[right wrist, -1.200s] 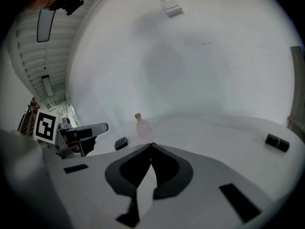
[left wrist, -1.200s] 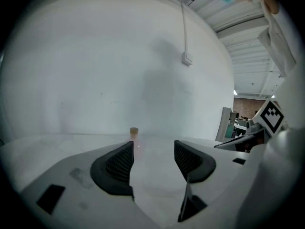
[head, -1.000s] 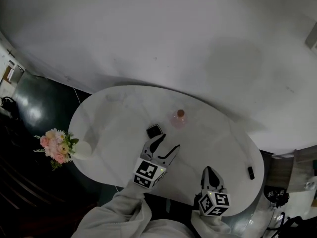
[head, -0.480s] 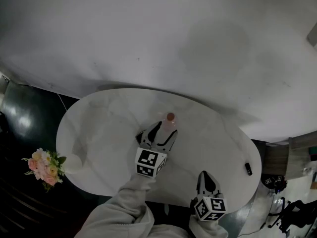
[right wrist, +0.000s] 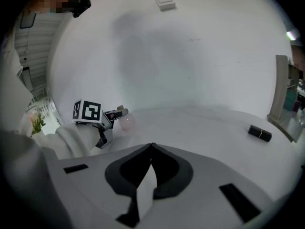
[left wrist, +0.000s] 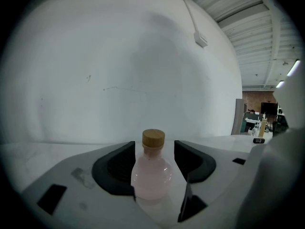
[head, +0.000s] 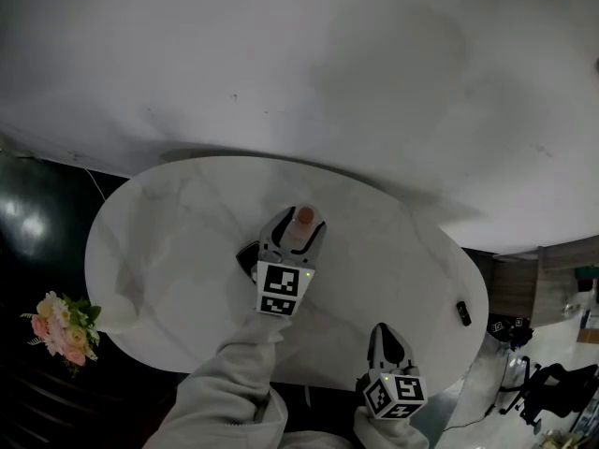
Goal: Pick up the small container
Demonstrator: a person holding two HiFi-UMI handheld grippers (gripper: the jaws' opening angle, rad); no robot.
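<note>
Left tool (head: 294,223) around container (left wrist: 151,175); white table (head: 168,241)

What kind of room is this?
Probably a corner of a big workshop or office hall: a white oval table stands by a plain white wall, and a ribbed metal ceiling with strip lights is overhead.

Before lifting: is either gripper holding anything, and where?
Nothing is held. The left gripper sits open around the pink bottle, at its round body; the right gripper is shut, empty.

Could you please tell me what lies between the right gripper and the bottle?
Only bare table lies between the right gripper and the bottle, as the head view shows.
</note>
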